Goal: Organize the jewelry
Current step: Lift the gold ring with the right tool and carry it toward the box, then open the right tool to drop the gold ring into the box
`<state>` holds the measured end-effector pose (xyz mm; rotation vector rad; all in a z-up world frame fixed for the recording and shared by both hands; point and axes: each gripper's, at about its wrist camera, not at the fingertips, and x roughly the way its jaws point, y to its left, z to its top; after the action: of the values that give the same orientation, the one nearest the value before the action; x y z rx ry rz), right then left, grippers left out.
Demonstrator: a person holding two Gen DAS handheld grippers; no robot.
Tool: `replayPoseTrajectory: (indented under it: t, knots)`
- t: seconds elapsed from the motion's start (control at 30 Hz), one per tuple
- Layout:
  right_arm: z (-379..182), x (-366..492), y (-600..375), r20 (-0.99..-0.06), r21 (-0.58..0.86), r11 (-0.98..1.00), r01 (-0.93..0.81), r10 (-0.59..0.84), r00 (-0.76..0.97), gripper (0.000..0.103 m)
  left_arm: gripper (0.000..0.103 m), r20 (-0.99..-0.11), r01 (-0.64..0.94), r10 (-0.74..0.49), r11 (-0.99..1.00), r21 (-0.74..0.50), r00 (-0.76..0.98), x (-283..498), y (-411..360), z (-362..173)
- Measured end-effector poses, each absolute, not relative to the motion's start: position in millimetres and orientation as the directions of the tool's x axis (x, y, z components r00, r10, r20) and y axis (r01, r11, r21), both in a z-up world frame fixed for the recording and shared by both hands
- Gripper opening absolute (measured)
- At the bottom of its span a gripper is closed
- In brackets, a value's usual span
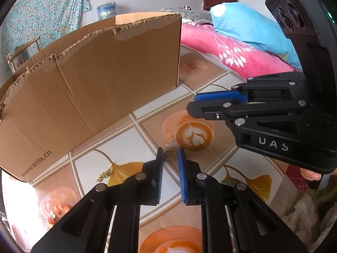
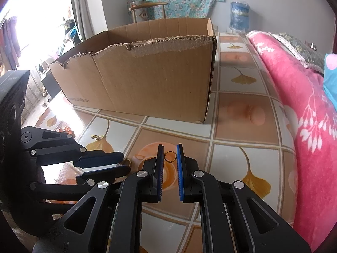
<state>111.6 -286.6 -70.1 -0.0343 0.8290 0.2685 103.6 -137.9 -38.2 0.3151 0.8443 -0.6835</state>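
We hold the left gripper (image 1: 170, 155) low over the glossy tabletop printed with coffee cups and ginkgo leaves (image 1: 210, 191). Its blue ribbed pads stand narrow, one on each side of a wide gold band ring (image 1: 169, 154). The pads look to be touching the ring's edges, so we read this as a grip on it, with the ring down at the table surface.

Our right gripper (image 2: 170, 156) is set the same way: jaws narrow, the blue pads closed on a thin gold wire ring (image 2: 169, 156) that stands upright between the fingertips.

Taking the torn brown corrugated cardboard box (image 2: 147, 80) as our landmark, both rings sit in front of its long printed side, well apart from it, on the near part of the table. The thin ring lies to the right of the wide one. A small gold chain piece (image 1: 103, 174) rests on a ginkgo leaf nearer the box's left end, and a cluster of orange and white beads (image 1: 55, 210) lies further left of that. To the right of the box runs a pink flowered blanket (image 2: 305, 109), along the table's edge.
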Motion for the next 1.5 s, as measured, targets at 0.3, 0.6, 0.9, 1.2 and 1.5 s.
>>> replayPoseTrajectory:
  t: [0.3, 0.6, 0.9, 1.2, 1.5]
  knots:
    - [-70, 111, -290, -0.729, 0.088, 0.966, -0.242, 0.228, 0.645, 0.010, 0.011, -0.780, 0.662, -0.399, 0.749, 0.026, 0.482, 106, -140, -38]
    - [-71, 112, -294, -0.724, 0.098, 0.966, -0.241, 0.235, 0.649, 0.010, 0.009, -0.778, 0.660, -0.395, 0.750, 0.034, 0.489, 105, -141, -38]
    - [-70, 111, -295, -0.719, 0.096, 0.966, -0.241, 0.235, 0.654, 0.010, 0.009, -0.765, 0.661, -0.403, 0.749, 0.039, 0.502, 102, -138, -34]
    - [-40, 104, -296, -0.677, 0.108, 0.959, -0.263, 0.265, 0.686, 0.010, 0.009, -0.697, 0.651, -0.441, 0.757, 0.049, 0.566, 94, -120, 11]
    - [40, 152, -286, -0.526, 0.144, 0.875, -0.462, 0.463, 0.713, 0.010, 0.009, -0.559, 0.606, -0.457, 0.788, 0.107, 0.692, 134, -88, 85]
